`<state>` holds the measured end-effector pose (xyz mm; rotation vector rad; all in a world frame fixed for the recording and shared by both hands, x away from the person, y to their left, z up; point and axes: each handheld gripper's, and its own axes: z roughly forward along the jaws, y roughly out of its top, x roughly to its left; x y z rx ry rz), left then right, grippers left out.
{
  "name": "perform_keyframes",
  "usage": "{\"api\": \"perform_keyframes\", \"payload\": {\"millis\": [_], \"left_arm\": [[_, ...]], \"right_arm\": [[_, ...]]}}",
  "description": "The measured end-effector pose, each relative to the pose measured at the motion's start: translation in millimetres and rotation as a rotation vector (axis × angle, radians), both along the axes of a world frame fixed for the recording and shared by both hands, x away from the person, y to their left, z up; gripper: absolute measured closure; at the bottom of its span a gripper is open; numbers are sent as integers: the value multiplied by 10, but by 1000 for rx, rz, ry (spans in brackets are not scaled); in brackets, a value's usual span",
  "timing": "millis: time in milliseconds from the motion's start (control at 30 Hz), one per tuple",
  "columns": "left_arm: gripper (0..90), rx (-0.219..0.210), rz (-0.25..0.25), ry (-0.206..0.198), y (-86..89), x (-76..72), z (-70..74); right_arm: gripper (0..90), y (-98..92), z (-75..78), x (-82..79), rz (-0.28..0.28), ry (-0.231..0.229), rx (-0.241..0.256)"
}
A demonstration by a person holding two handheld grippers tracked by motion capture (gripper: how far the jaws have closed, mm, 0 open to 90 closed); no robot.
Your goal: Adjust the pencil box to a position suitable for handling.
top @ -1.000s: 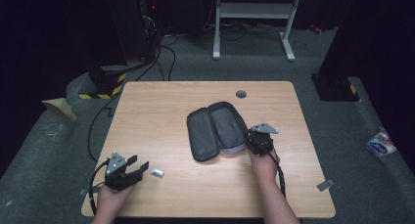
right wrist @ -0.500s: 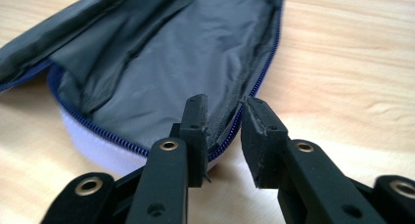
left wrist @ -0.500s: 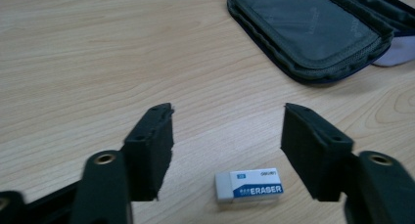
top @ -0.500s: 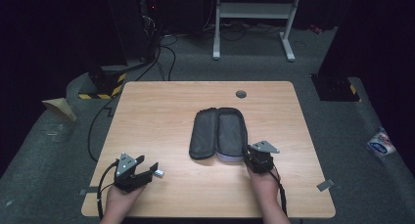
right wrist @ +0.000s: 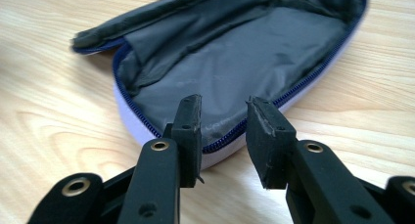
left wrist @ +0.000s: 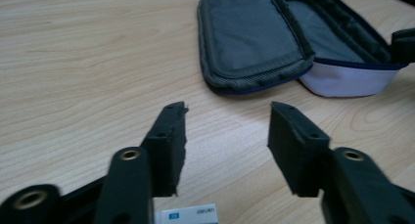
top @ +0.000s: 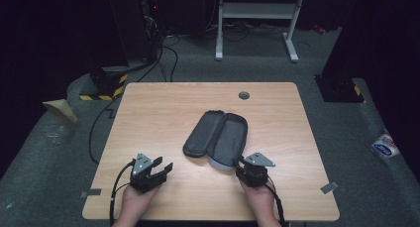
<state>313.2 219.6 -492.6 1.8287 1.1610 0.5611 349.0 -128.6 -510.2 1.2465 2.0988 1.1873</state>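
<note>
An open dark grey pencil case (top: pixel 216 135) with a white underside lies at the table's middle. Its empty grey lining (right wrist: pixel 254 62) faces up. My right gripper (top: pixel 239 163) is at the case's near end, open by a narrow gap. In the right gripper view its fingertips (right wrist: pixel 224 106) stand on either side of the blue zipper rim (right wrist: pixel 230 133) without closing on it. My left gripper (top: pixel 164 166) is wide open at the front left. A small white labelled piece (left wrist: pixel 188 215) lies on the wood between its jaws (left wrist: pixel 227 114). The case (left wrist: pixel 254 43) lies beyond them.
The wooden table (top: pixel 163 108) has a round grommet hole (top: pixel 243 94) near its far edge. A white desk frame (top: pixel 255 11) and cables (top: pixel 163 53) sit on the floor behind. The front table edge is just behind both hands.
The left gripper moved right until its jaws straddled the small white piece. The right gripper drew back toward the front edge, and the case turned and shifted with it.
</note>
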Motion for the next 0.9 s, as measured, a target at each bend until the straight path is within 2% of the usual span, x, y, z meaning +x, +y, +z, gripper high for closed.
{"api": "perform_keyframes", "payload": {"millis": [100, 133, 233, 367, 467, 533, 667, 800, 900], "left_arm": [[548, 11, -2, -8, -50, 10, 1], [551, 3, 2, -11, -87, 21, 4], [550, -13, 1, -4, -111, 38, 9], [557, -14, -8, -9, -138, 45, 13], [538, -16, -8, -13, -180, 67, 16], [532, -19, -8, -13, -200, 78, 15], [465, -39, 14, -18, -257, 155, 9], [438, -29, 26, -28, -339, 229, 12], [424, -31, 33, -30, -370, 258, 15]], "right_arm": [[660, 46, -2, -21, 20, 0, 6], [659, 115, 1, -49, 44, -4, 9], [654, 210, 1, -81, 65, -1, 23], [653, 341, -1, -117, 102, -9, 19], [651, 510, -9, -136, 141, -15, 20], [647, 539, -13, -135, 149, -21, 17], [640, 736, -52, -141, 201, -18, 4], [636, 820, -90, -163, 222, -13, -12], [630, 816, -71, -191, 231, -26, -18]]}}
